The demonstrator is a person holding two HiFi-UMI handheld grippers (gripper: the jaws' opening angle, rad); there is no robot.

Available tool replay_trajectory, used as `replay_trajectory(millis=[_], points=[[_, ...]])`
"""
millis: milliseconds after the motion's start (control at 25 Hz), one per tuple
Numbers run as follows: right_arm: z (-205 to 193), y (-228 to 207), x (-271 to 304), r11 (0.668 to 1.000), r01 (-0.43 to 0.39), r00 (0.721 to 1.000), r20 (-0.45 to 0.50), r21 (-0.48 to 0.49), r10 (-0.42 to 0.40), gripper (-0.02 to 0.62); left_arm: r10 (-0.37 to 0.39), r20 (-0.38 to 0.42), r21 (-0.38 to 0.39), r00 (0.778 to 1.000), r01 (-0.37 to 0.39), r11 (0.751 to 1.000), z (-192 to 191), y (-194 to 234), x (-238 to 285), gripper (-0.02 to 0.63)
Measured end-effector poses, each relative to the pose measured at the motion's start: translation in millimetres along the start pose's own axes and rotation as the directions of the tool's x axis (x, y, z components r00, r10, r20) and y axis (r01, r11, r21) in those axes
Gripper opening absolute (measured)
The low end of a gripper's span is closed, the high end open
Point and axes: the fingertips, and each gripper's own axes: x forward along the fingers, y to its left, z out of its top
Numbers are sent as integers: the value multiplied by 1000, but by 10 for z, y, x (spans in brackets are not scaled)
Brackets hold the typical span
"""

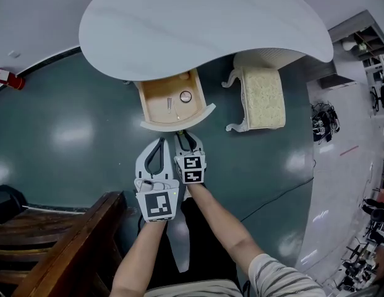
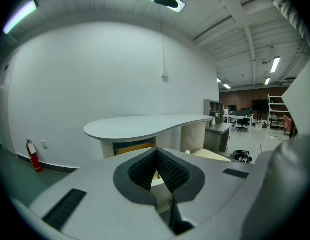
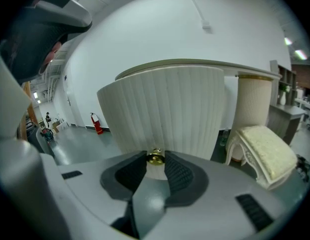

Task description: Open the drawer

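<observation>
Both my right gripper (image 3: 155, 160) jaws pinch the twelve-o'clock knob (image 3: 155, 156) to pull the drawer (image 3: 164, 109); left gripper (image 2: 157, 155) idles closed, empty.

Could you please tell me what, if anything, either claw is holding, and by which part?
The right claw grips the drawer by its brass knob; the left claw holds nothing.

Cream fluted drawer (image 3: 164, 109), brass knob (image 3: 155, 158)

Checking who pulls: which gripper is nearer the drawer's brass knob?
Right. The right gripper has the brass knob between its jaws; the left gripper hangs beside it, short of the drawer.
</observation>
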Motion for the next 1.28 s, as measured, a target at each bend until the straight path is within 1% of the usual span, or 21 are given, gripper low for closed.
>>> replay_trajectory(millis=[200, 520, 640, 720, 760, 840, 1040, 1280], points=[[47, 27, -127, 1000, 2, 1000, 0, 3, -2, 110, -4, 15, 16, 1000, 4, 1000, 73, 0, -79, -2], [325, 136, -497, 1000, -12, 999, 35, 3, 12, 106, 10, 14, 10, 1000, -10, 1000, 225, 5, -229, -2], [483, 181, -677, 1000, -25, 998, 54, -6, 26, 83, 15, -1, 10, 1000, -15, 1000, 259, -2, -298, -2], [593, 228, -824, 999, -32, 998, 58, -3, 32, 36, 16, -6, 6, 1000, -16, 1000, 315, -17, -370, -2], [666, 252, -898, 999, -35, 997, 63, -2, 35, 22, 16, -7, 5, 1000, -16, 1000, 355, -22, -401, -2], [850, 303, -1047, 999, -46, 995, 83, -10, 47, 14, 17, -5, 3, 1000, -17, 1000, 451, -30, -453, -2], [1335, 429, -1550, 997, -72, 986, 147, -27, 75, 14, 4, 20, 16, 1000, -4, 1000, 759, -65, -674, -2], [1904, 553, -2167, 995, -93, 973, 209, -37, 99, 14, -24, 26, 48, 999, 22, 999, 1127, -186, -949, -2]])
